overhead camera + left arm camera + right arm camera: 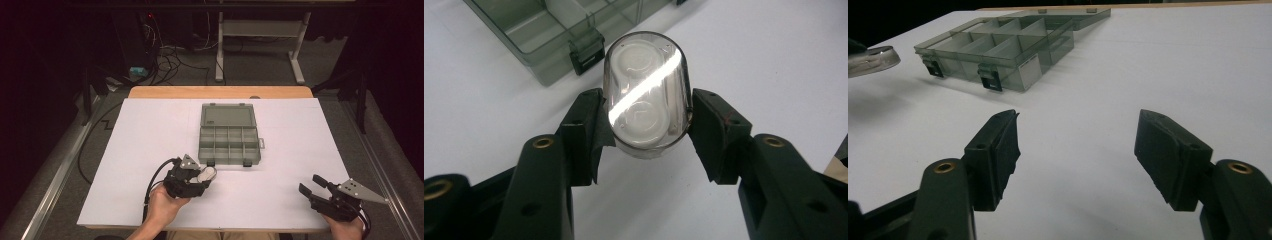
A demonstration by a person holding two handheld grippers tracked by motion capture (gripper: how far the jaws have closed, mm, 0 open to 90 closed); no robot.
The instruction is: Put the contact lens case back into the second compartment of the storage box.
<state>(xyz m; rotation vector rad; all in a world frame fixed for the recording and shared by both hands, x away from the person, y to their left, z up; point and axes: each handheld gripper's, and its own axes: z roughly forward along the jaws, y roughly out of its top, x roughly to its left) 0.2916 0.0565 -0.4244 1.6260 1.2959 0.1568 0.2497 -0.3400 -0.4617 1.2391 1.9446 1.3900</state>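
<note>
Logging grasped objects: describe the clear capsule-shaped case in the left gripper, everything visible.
The clear case is a rounded oblong of smoky transparent plastic, with two round white pieces inside, one above the other. A bright streak of glare crosses it diagonally. The left gripper pinches its lower half by the sides, one black jaw on each. It is held above the white table, just in front of the open organizer box.

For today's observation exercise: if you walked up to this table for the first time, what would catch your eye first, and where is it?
First, the clear oval capsule with white pieces inside, clamped between the jaws of the left gripper just in front of the box. Next, the smoky-grey compartment box at the middle of the white table, its lid folded back flat and its visible compartments looking empty. The right gripper waits open near the table's front right corner.
</note>
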